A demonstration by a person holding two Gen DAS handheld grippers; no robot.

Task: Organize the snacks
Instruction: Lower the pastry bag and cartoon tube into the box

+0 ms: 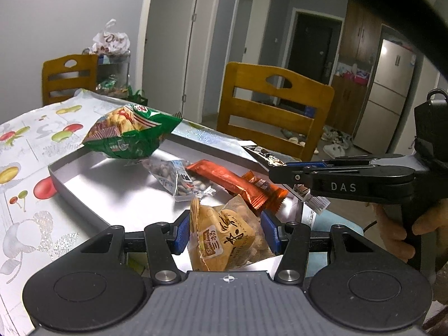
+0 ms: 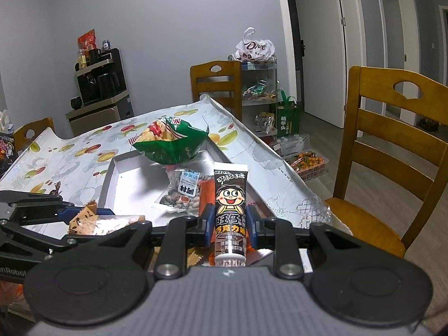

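A shallow grey tray (image 1: pixel 72 193) lies on the fruit-print tablecloth. In it are a green chip bag (image 1: pixel 131 131), a clear nut packet (image 1: pixel 179 179) and orange wafer bars (image 1: pixel 238 184). My left gripper (image 1: pixel 225 232) is shut on a tan snack bag (image 1: pixel 221 238) at the tray's near edge. My right gripper (image 2: pixel 230 225) is shut on a black cartoon candy tube (image 2: pixel 230 204), held upright over the tray's near right side; it also shows in the left wrist view (image 1: pixel 280 172). The green bag (image 2: pixel 170 142), nut packet (image 2: pixel 182 193) and tray (image 2: pixel 110 179) show in the right wrist view.
Wooden chairs (image 1: pixel 274 112) (image 1: pixel 68 78) stand at the table's far side, another (image 2: pixel 392 151) to the right. A wire shelf with snacks (image 2: pixel 257 95) stands behind. A box of orange snacks (image 2: pixel 308 162) sits on the floor. A coffee machine cabinet (image 2: pixel 100 92) is at the back left.
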